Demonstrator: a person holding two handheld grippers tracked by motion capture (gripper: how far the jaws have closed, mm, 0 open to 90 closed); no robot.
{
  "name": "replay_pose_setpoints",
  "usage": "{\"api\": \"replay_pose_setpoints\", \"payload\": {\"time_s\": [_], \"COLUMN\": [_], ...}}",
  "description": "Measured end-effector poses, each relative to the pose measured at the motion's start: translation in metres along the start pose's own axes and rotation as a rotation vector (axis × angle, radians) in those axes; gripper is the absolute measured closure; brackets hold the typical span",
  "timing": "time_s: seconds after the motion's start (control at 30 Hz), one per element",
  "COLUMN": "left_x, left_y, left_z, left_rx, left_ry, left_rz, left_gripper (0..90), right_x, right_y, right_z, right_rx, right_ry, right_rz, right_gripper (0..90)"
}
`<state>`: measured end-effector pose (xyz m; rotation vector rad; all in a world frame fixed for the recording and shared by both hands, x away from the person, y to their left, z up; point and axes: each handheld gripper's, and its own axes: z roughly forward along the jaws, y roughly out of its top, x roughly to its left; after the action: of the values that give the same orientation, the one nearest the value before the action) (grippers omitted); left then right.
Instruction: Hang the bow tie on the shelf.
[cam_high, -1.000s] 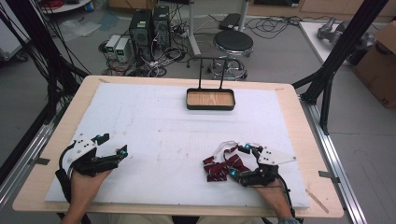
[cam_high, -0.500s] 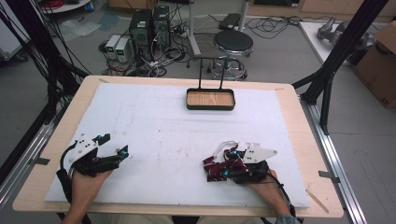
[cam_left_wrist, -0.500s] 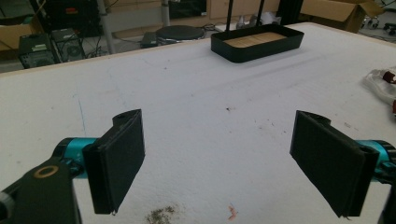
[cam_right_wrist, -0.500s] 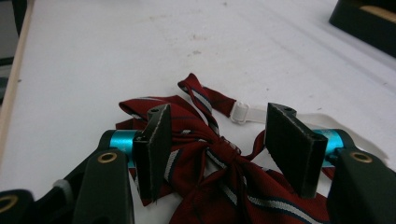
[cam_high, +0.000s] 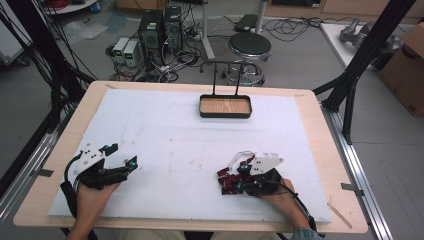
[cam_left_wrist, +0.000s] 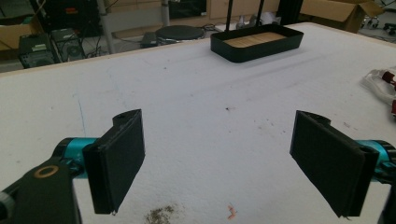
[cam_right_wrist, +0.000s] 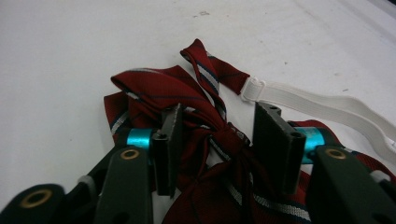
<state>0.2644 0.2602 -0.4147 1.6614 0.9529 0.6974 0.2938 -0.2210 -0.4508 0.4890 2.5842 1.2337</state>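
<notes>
Right gripper view: right hand-held gripper (cam_right_wrist: 217, 149) half-spread, jaws straddling striped red bow tie (cam_right_wrist: 187, 102) knot, not yet pinching; white strap (cam_right_wrist: 322, 105) trails right. Left hand-held gripper (cam_left_wrist: 219, 163) spread, empty, well apart.

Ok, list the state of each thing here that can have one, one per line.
Left tool: open, nothing between its jaws, low over the white mat.
Right tool: jaws part closed around the knot of the bow tie, grip not confirmed.
Bow tie: lying crumpled on the mat, white strap trailing.
Black tray: empty, upright.
</notes>
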Motion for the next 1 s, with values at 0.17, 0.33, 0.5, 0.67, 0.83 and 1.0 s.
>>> {"api": "replay_pose_setpoints", "payload": {"time_s": [0.17, 0.33, 0.5, 0.67, 0.83, 1.0], "left_x": [0.001, 0.000, 0.001, 0.000, 0.000, -0.001], "left_y": [0.000, -0.001, -0.001, 0.000, 0.000, 0.001], "left_z": [-0.001, -0.001, -0.001, 0.000, -0.001, -0.001], "left_rx": [-0.001, 0.000, -0.002, -0.004, -0.007, -0.013], "left_ry": [0.002, 0.003, 0.005, 0.008, 0.007, 0.008], "left_rz": [-0.002, -0.003, -0.003, -0.001, 0.002, 0.007], "left_gripper": [18.2, 18.2, 18.4, 18.4, 18.5, 18.5], "right_x": [-0.001, -0.003, -0.003, -0.010, -0.020, -0.026], "right_y": [0.000, -0.002, 0.002, 0.008, 0.015, 0.024], "right_z": [-0.001, -0.004, -0.018, -0.034, -0.043, -0.053], "right_rx": [0.009, -0.019, -0.097, -0.180, -0.201, -0.221], "right_ry": [-0.019, -0.043, -0.099, -0.132, -0.176, -0.207], "right_rz": [0.009, 0.025, 0.026, 0.038, 0.046, 0.040], "right_gripper": [69.0, 72.3, 72.5, 72.5, 72.5, 72.5]}}
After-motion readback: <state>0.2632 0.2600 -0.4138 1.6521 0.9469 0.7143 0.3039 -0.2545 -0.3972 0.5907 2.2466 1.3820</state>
